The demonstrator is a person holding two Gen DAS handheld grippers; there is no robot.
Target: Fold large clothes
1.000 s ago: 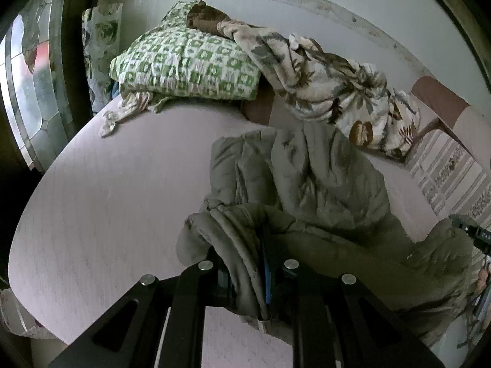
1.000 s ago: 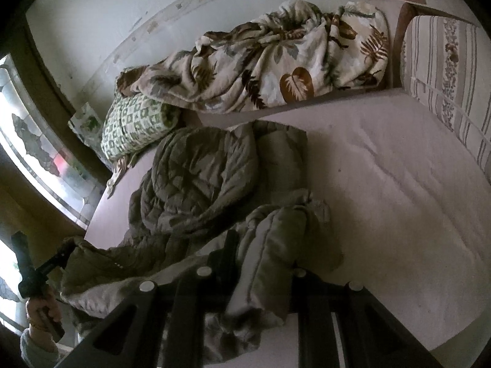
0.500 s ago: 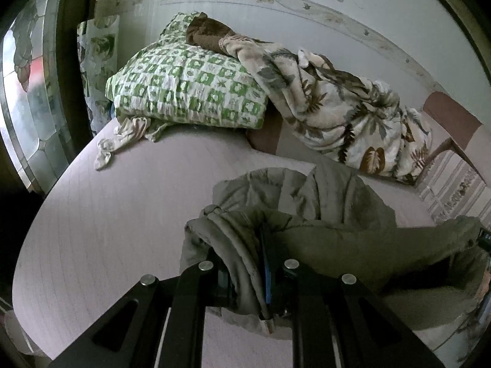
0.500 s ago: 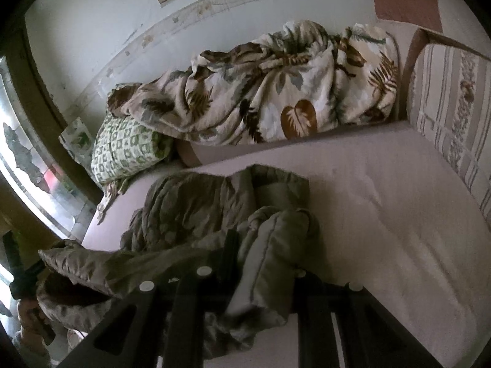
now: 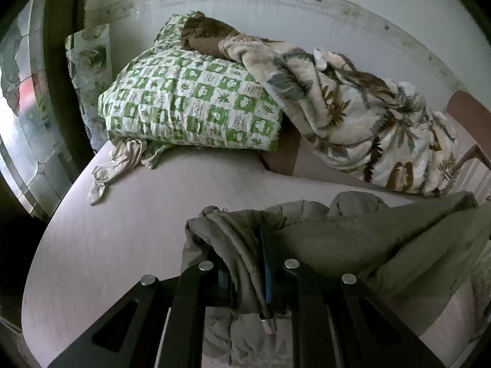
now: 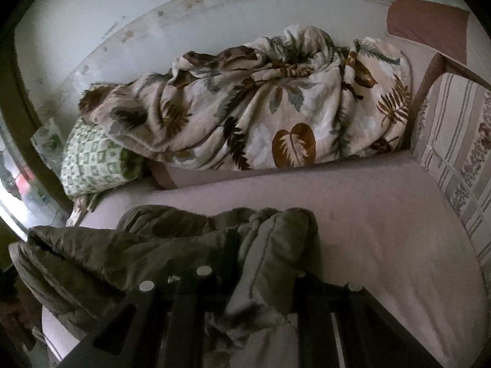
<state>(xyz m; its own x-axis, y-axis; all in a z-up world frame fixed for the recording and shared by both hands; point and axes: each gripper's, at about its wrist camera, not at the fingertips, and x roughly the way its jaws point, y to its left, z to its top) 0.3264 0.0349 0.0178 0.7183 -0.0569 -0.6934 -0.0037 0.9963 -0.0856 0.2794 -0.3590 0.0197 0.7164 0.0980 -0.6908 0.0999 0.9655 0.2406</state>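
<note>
An olive quilted jacket (image 5: 353, 239) hangs stretched between my two grippers above the pale bed. My left gripper (image 5: 245, 263) is shut on one bunched edge of the jacket, with a zipper pull dangling below the fingers. In the right wrist view the same jacket (image 6: 129, 251) stretches away to the left, and my right gripper (image 6: 260, 260) is shut on a thick padded fold of it. Most of the jacket is lifted; its far part still rests on the mattress (image 6: 368, 214).
A green checked pillow (image 5: 190, 104) and a leaf-print blanket (image 6: 260, 107) lie along the wall. A pale rag (image 5: 113, 168) lies near the pillow. A striped cushion (image 6: 460, 159) stands at the bed's right end. A window (image 5: 18, 122) is at the left.
Both grippers have risen and pulled back, lifting the jacket off the bed and drawing it taut between them. Less of the jacket lies spread on the mattress.
</note>
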